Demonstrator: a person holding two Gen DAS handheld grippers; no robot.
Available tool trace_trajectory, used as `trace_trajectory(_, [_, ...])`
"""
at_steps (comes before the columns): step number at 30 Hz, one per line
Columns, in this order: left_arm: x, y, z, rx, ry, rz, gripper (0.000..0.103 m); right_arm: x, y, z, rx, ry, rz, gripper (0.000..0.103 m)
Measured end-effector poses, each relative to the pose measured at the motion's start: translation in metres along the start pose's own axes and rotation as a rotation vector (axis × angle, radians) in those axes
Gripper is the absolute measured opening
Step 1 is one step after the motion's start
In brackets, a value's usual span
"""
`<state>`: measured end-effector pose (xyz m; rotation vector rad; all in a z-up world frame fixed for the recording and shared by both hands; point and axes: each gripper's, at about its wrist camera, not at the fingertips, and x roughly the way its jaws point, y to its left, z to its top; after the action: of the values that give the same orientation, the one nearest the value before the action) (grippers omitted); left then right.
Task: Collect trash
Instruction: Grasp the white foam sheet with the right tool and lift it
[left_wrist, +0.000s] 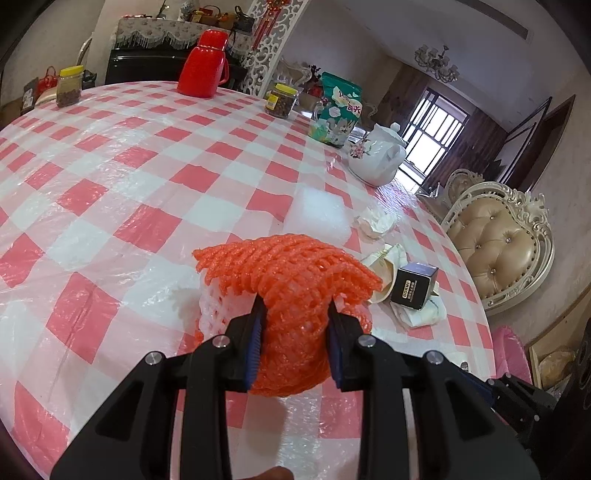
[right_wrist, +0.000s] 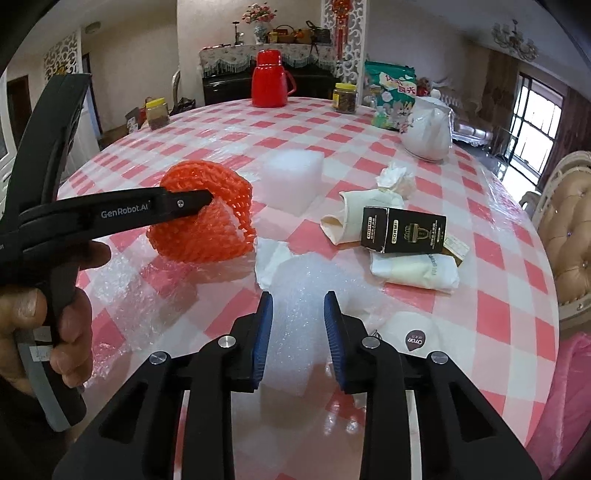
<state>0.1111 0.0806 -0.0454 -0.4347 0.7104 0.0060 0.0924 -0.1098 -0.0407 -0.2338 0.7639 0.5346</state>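
So the left gripper (left_wrist: 295, 325) has its 2 blue-padded jaws clamped on a crumpled orange foam fruit net (left_wrist: 291, 284), which sits low in the middle of the left wrist view on the pink-and-white checked plastic tablecloth (left_wrist: 110, 177); there's a bit of white foam netting (left_wrist: 218, 306) tucked under it on the left side. In the right wrist view, the right gripper (right_wrist: 298, 321) is squeezed onto a white foam sheet (right_wrist: 295, 273) at bottom centre, with the pads pressing its sides. A hand (right_wrist: 55, 314) at the left edge of that frame is holding the other tool's handle. More trash is sitting to the right of centre: a black cardboard box with gold print (right_wrist: 404, 230) lying on top of some crushed cream paper cups (right_wrist: 369, 210), plus a crumpled white tissue (right_wrist: 397, 177) just behind them. A white foam block (right_wrist: 293, 170) sits mid-table. Way at the back, near the top of the frame, there's a red thermos jug (right_wrist: 271, 79), 2 yellow-lidded jars (right_wrist: 345, 98), a green snack bag (right_wrist: 391, 96) and a white teapot (right_wrist: 428, 133).
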Motion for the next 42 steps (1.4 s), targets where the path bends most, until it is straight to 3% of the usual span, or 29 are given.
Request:
trace_trajectory(2, [-0.001, 0.000, 0.000, -0.001, 0.001, 0.001, 0.029, 0.001, -0.002, 0.000, 0.015, 0.005, -0.006, 0.055])
trace_trajectory(5, [-0.001, 0.000, 0.000, 0.000, -0.002, 0.001, 0.029, 0.002, -0.001, -0.003, 0.023, 0.011, -0.015, 0.061])
trace_trajectory(22, [-0.001, 0.000, -0.002, -0.001, -0.004, 0.000, 0.030, 0.031, 0.005, -0.011, 0.056, 0.080, -0.070, 0.066])
trace_trajectory(32, [-0.002, 0.000, -0.002, -0.002, -0.005, 0.000, 0.030, 0.030, 0.002, -0.010, 0.070, 0.068, -0.062, 0.062])
trace_trajectory(42, [-0.011, 0.001, 0.003, -0.002, -0.036, 0.002, 0.030, 0.001, -0.002, -0.003, 0.061, -0.004, -0.044, 0.061])
